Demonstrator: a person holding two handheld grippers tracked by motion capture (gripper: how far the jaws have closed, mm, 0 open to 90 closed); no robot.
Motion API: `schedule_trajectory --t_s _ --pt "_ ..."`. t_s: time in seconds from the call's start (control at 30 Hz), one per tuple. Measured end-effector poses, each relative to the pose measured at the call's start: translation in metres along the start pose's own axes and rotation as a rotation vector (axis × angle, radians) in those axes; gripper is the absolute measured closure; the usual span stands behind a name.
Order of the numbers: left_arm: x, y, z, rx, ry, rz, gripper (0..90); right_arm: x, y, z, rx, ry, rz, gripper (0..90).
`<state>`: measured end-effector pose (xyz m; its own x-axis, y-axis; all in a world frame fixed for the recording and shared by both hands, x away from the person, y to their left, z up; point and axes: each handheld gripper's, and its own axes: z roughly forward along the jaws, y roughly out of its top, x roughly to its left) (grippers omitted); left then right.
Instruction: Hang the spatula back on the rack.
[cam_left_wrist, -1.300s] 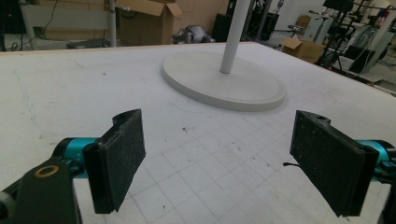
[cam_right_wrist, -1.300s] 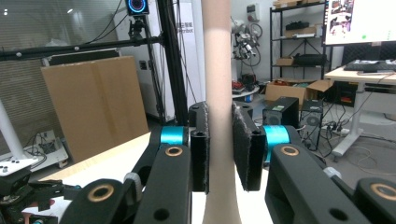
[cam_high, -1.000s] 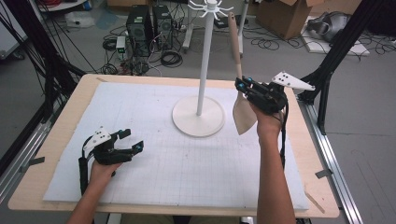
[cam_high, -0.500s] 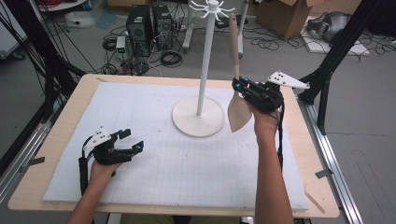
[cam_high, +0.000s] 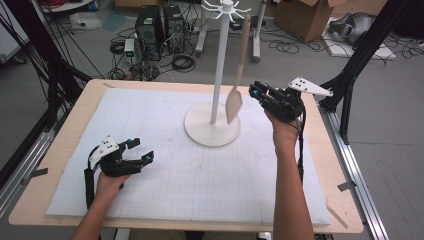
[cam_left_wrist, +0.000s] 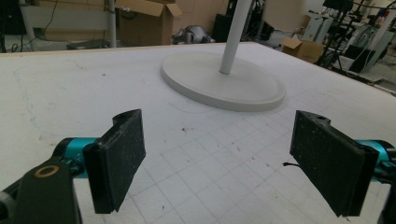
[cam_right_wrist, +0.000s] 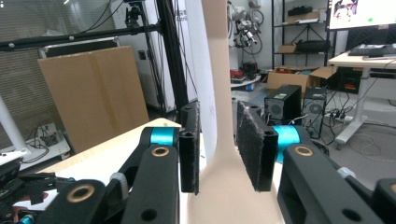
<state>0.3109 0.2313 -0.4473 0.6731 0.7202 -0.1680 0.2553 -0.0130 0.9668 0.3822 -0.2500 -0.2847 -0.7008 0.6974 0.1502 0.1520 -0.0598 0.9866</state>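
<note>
Spatula (cam_high: 239, 67) hangs from the stand (cam_high: 218, 65) hook, its neck between the right gripper (cam_high: 256, 91) jaws, which have just been opening and stand slightly apart. Left gripper (cam_high: 145, 151) jaws are wide apart and empty. Risk: withdrawing askew could snag the spatula and unhook it.

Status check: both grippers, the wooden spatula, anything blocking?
Right gripper jaws just opening, pads off the tan wooden spatula hanging from the white hook stand. Left gripper open, empty, on the white mat. Nothing blocking.

Right tool (cam_right_wrist: 217, 149) newly loosened around spatula (cam_high: 234, 102)
</note>
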Motion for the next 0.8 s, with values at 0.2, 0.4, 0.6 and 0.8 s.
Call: schedule_trajectory --t_s 0.2,0.4,0.6,0.8 --pt "0.000 0.001 -0.001 -0.009 -0.002 -0.001 18.2 0.004 -0.007 -0.008 0.012 -0.028 -0.016 62.1" --pt "0.000 0.001 -0.002 -0.009 -0.014 0.007 18.1 0.008 -0.029 -0.015 0.117 -0.122 -0.071 39.4" --pt "-0.002 0.002 -0.002 -0.010 -0.021 0.008 18.0 0.020 -0.058 -0.029 0.235 -0.204 -0.160 26.8" --pt "-0.003 0.001 -0.002 -0.021 -0.027 0.004 18.0 0.027 -0.092 -0.056 0.260 -0.232 -0.185 20.8"
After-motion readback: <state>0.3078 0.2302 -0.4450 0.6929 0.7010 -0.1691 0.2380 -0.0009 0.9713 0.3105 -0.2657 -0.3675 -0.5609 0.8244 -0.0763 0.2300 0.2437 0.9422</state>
